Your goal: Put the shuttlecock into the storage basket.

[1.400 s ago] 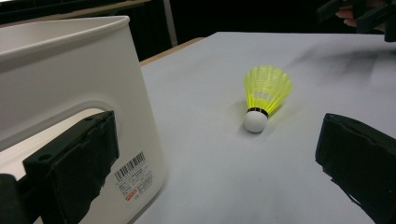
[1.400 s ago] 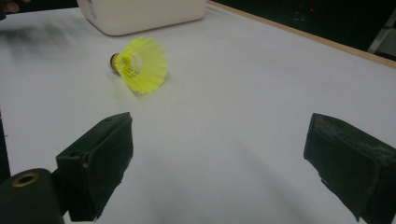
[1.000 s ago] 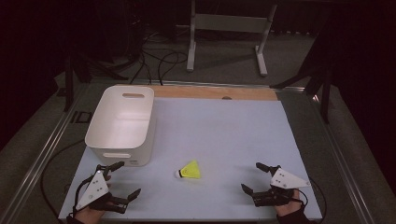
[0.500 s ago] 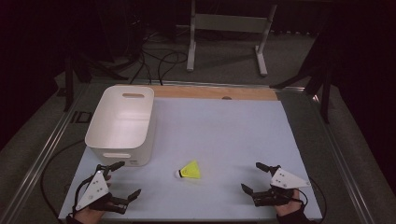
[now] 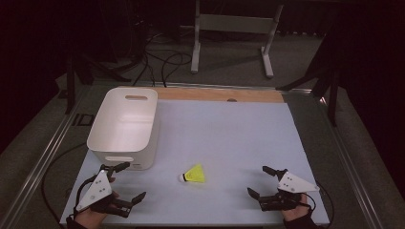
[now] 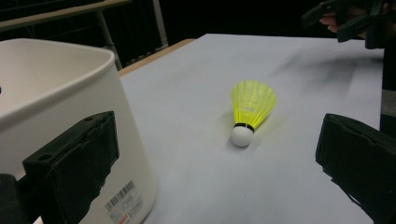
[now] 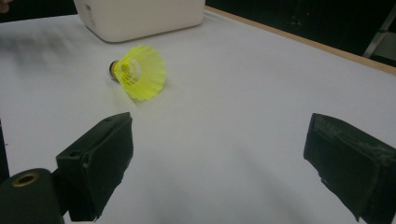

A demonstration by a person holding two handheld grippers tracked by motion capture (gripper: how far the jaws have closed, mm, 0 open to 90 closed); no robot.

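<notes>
A yellow shuttlecock point(image 5: 193, 174) with a white cork tip lies on its side on the pale blue table mat point(image 5: 224, 138), near the front middle. It also lies ahead of the jaws in the left gripper view point(image 6: 250, 109) and in the right gripper view point(image 7: 138, 71). My left gripper point(image 5: 128, 182) rests at the front left, open, nothing between its jaws, just in front of the white bin point(image 5: 125, 124). My right gripper point(image 5: 261, 181) rests at the front right, open and empty. The shuttlecock sits between the two, apart from both.
The white plastic bin point(image 6: 51, 107) stands empty at the left of the mat, close to the left gripper. A wooden strip point(image 5: 219, 94) runs along the mat's far edge. Behind the table stand a metal frame point(image 5: 234, 28) and cables on the floor.
</notes>
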